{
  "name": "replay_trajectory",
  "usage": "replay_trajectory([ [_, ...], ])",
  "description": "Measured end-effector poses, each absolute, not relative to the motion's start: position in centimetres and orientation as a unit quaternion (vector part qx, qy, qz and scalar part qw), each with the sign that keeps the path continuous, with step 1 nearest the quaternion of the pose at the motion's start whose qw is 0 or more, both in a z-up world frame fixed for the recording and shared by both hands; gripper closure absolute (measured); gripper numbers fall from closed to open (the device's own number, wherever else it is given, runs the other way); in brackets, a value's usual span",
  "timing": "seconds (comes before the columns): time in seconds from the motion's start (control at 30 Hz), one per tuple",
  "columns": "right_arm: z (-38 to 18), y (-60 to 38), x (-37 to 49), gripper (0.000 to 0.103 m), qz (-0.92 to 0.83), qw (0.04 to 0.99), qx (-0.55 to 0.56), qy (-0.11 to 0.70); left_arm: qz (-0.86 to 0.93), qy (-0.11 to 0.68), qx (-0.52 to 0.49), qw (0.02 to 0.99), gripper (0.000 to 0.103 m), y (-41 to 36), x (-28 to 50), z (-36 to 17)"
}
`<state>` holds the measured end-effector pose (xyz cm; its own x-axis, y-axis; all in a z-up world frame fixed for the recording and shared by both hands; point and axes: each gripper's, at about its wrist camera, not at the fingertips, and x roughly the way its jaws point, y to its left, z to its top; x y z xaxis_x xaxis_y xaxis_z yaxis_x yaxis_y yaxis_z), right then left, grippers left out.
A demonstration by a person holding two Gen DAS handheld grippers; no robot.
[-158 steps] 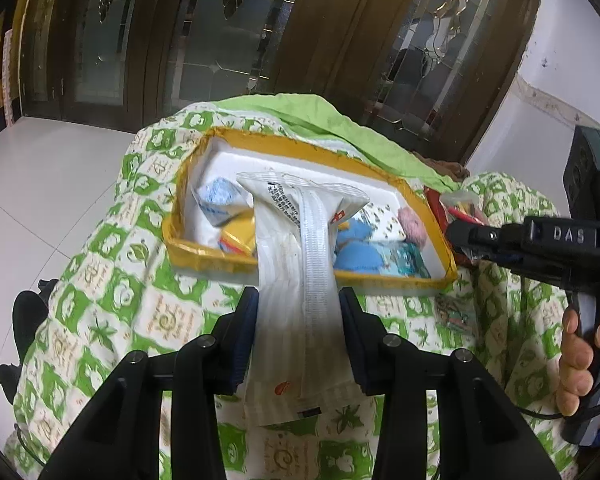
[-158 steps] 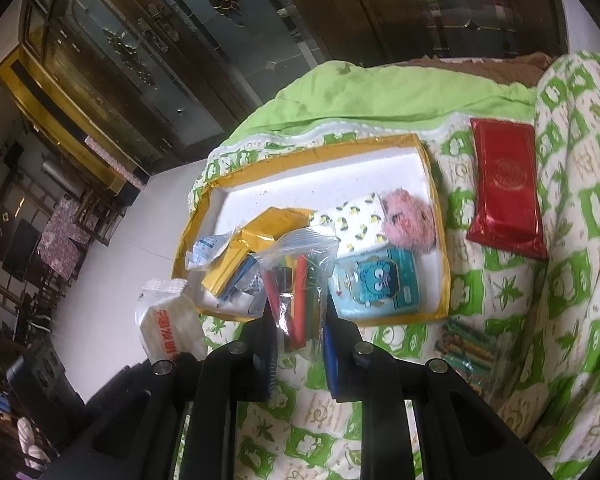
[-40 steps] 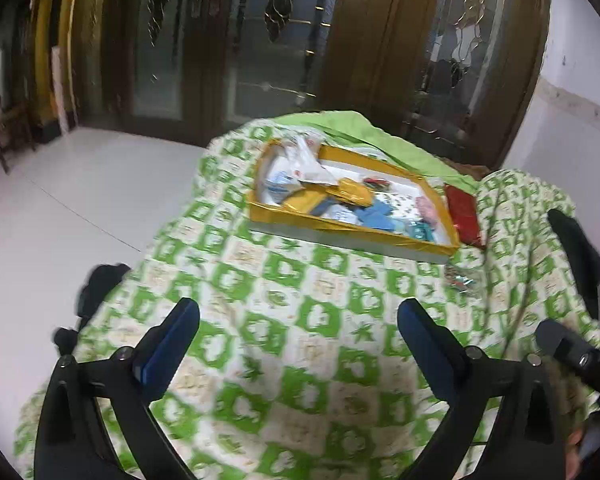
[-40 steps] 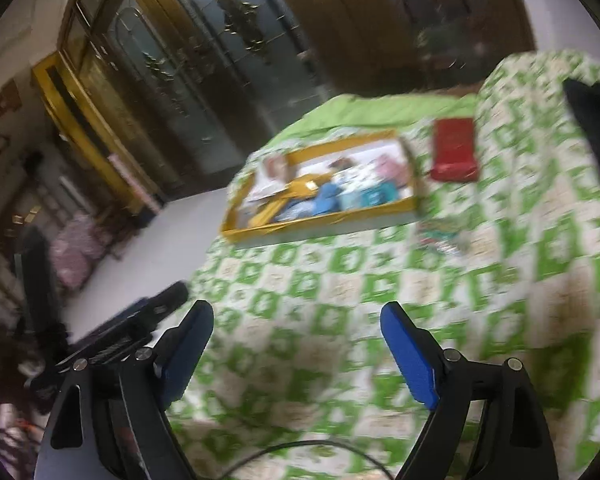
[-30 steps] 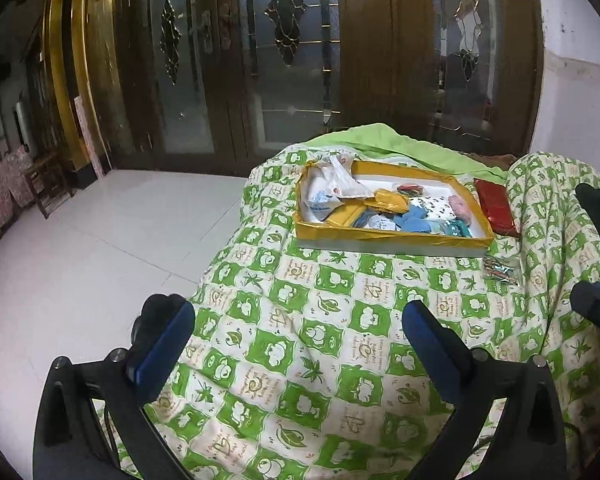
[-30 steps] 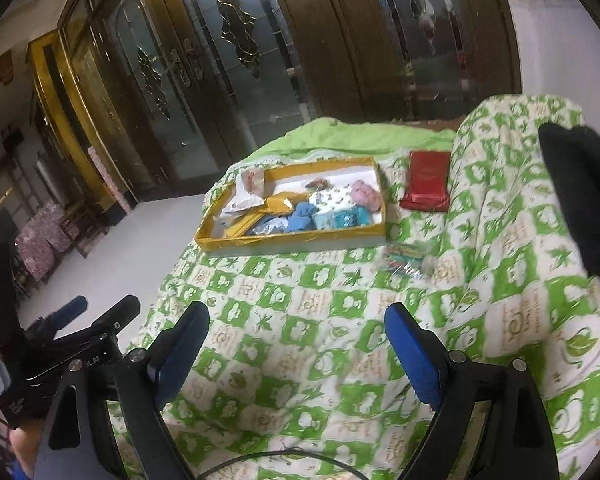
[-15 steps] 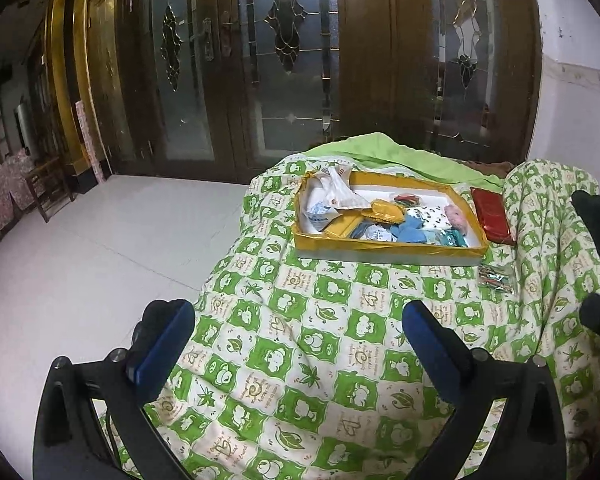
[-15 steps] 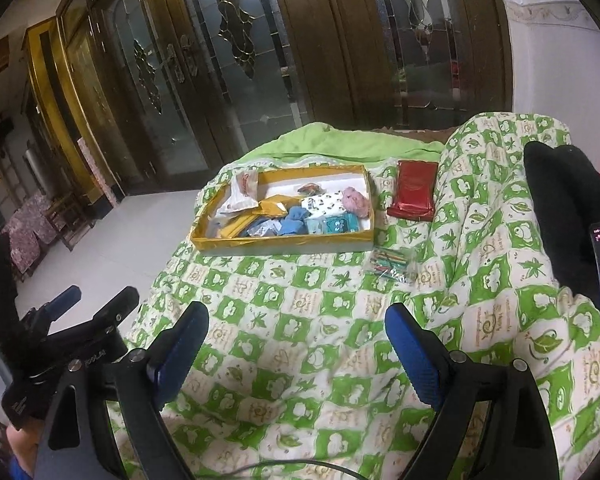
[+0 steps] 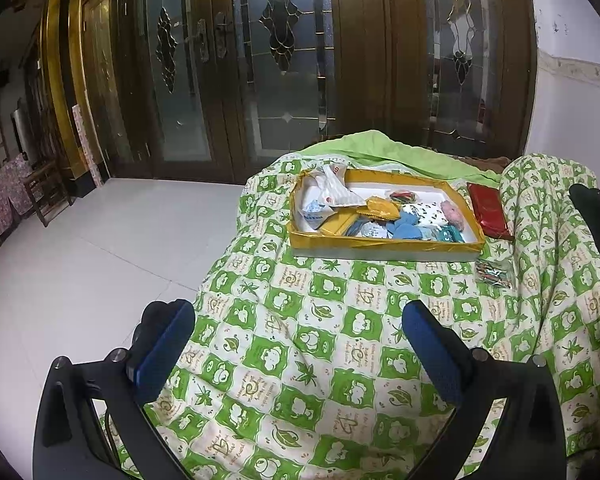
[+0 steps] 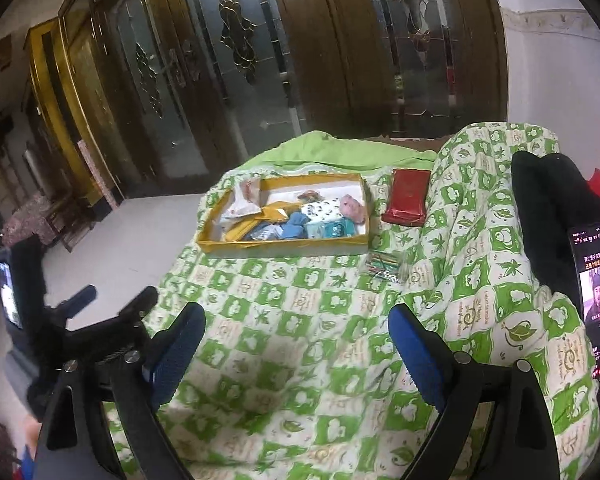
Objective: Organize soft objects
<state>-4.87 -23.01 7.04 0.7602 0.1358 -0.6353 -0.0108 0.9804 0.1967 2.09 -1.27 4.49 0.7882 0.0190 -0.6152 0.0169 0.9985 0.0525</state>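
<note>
A green-and-white patterned quilt (image 9: 324, 344) covers the bed, set before tall dark wooden doors with glass panes (image 9: 276, 64) and a pale tiled floor (image 9: 80, 264). The yellow tray (image 9: 380, 245) of soft packets sits far up the quilt, a red packet (image 9: 490, 210) beside it. Left gripper (image 9: 298, 354) and right gripper (image 10: 298, 354) both hang spread wide, holding nothing.
</note>
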Motion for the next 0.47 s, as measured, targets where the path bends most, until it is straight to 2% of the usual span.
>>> replay_trajectory([
  [0.23, 7.75, -22.80, -5.24, 0.008, 0.029, 0.947, 0.069, 0.312, 0.003, 0.324, 0.020, 0.946, 0.000, -1.21, 2.08, 4.65],
  [0.47, 7.82, -22.56, -5.36, 0.008, 0.031, 0.947, 0.067, 0.313, 0.008, 0.318, 0.018, 0.948, 0.000, -1.17, 1.99, 4.76],
])
